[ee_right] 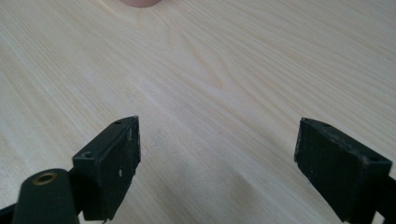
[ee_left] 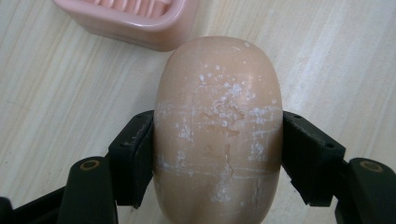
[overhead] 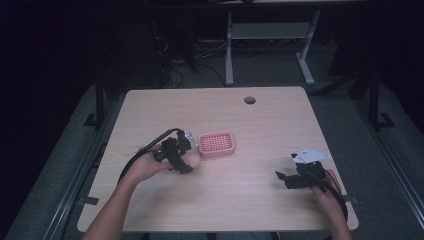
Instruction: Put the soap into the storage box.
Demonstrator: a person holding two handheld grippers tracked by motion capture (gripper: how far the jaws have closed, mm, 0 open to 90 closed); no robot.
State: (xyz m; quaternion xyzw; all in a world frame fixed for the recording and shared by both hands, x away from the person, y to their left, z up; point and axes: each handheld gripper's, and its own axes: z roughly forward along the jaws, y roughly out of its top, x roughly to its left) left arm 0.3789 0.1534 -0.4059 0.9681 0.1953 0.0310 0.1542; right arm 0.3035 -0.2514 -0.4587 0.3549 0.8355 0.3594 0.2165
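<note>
A pink tray (overhead: 217,144) sits on the desk (overhead: 260,130), just beside the soap (ee_left: 218,126). The left gripper (overhead: 186,159) fingers (ee_left: 133,156) squeeze the soap, maybe resting on the desk. The right gripper (overhead: 286,176) is wide open, holding nothing.

Soap bar (ee_left: 218,130) lies just before soap dish (overhead: 217,144), perhaps touching.

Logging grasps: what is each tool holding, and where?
Left tool grips the soap bar across its sides, near the middle. Right tool is open, holding nothing.
</note>
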